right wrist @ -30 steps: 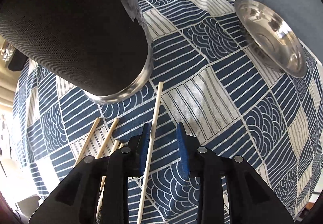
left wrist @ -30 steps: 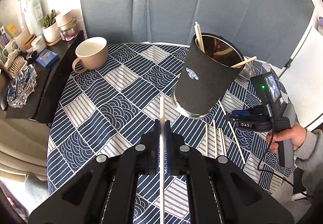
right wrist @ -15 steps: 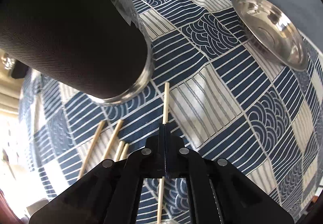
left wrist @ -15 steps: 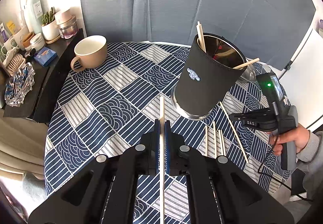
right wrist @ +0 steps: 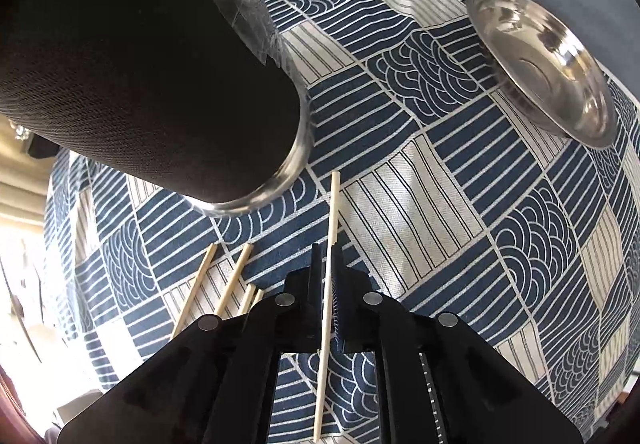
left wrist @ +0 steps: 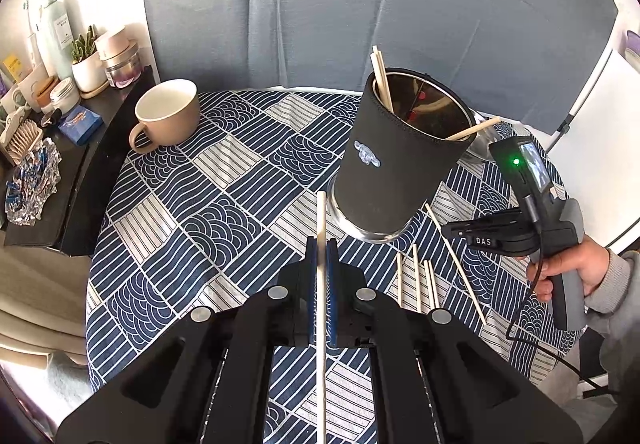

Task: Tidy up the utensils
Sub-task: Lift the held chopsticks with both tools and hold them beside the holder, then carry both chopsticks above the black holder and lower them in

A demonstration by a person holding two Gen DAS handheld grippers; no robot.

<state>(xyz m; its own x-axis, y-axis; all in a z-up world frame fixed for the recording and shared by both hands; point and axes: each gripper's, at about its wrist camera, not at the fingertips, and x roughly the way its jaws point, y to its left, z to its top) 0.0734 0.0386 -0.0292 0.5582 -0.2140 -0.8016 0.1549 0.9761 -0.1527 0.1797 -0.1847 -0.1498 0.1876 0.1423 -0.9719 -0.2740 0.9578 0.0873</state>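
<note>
Our left gripper (left wrist: 320, 276) is clamped on a pale chopstick (left wrist: 321, 228) that runs straight along the line of the fingers, its far end pointing toward the base of the black-sleeved holder (left wrist: 394, 159); gripping it mid-length and in line like this, we judge, makes it easy to swing the tip up and drop it into the open steel mouth. Our right gripper (right wrist: 328, 284) is pinched around a second chopstick (right wrist: 333, 211) low over the patterned tablecloth (right wrist: 520, 171), the stick's far end lying just beside the holder's metal foot; whether it has left the cloth we cannot tell. Beside that gripper, to its left, four more loose chopsticks (right wrist: 224, 276) lie on the cloth near the holder, which is why both grippers work close to it. In the holder a few chopsticks (left wrist: 382, 81) lean against the rim, so we judge the sorting partly done. Farther out sit a steel dish (right wrist: 548, 63) behind the holder and a beige mug (left wrist: 168, 117) well apart on the left, neither needed for these sticks.
</note>
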